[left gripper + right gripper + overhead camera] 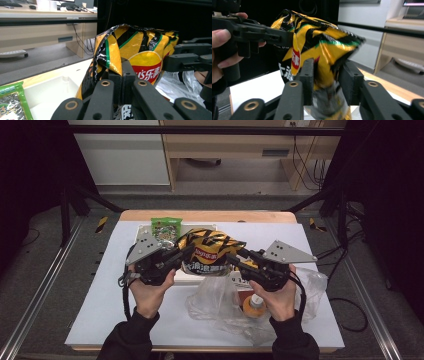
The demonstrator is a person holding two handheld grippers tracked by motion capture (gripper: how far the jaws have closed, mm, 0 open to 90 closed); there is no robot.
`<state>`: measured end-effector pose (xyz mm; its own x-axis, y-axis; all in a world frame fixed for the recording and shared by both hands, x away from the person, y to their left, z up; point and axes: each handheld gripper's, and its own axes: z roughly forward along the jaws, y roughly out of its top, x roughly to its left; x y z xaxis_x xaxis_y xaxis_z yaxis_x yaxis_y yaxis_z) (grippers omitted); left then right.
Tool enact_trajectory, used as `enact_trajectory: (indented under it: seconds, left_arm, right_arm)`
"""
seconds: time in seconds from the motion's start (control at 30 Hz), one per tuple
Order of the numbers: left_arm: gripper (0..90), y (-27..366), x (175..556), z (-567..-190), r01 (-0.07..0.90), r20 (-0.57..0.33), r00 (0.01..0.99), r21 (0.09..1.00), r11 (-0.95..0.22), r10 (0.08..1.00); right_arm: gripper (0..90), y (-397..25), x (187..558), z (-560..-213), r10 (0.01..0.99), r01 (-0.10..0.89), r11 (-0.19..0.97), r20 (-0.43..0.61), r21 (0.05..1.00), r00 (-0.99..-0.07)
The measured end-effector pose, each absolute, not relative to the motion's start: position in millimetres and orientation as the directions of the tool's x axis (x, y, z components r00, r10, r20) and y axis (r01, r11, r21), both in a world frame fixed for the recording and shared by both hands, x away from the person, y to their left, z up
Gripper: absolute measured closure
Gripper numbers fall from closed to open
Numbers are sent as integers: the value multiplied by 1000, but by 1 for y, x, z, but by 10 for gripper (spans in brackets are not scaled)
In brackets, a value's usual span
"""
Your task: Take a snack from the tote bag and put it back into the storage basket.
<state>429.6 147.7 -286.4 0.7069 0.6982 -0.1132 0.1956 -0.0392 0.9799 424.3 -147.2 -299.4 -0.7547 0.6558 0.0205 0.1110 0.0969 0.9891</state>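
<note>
A yellow and black chip bag [212,251] is held up above the middle of the table [100,310], over a shallow white tray [142,231] that lies toward the table's far edge. The bag is gripped from both sides. At its left side the left gripper [181,256] is clamped on a fold of the foil; in the left gripper view the two jaws are seen pressed together with the bag's crimped edge [106,53] pinched between them. At its right side the right gripper [235,262] is closed on the bag as well (the right gripper view shows the crumpled foil [327,75] squeezed between the two black jaws, which stand a little apart around it). Each gripper is held by a hand in a dark sleeve, the left hand [150,292] and the right hand [277,297] coming in from the near edge.

A green snack packet [166,226] is seen at the tray's far side, just behind the bag. Near the table's front right corner a clear plastic bag [220,307] lies crumpled, and a small bottle with an orange label [253,306] rests in it, just beside the right hand.
</note>
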Motion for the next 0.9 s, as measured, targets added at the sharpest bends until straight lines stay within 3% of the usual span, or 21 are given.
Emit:
enact_trajectory:
  seconds: [0.17, 0.9]
  left_arm:
    - [894, 159, 427, -279, 191, -138, 715, 982, -1, 685]
    - [893, 179, 446, -259, 176, -165, 680, 983, 59, 714]
  right_arm:
    - [506, -164, 415, -303, 690, 83, 94, -5, 992, -724]
    - [229, -231, 392, -356, 831, 203, 95, 34, 975, -555]
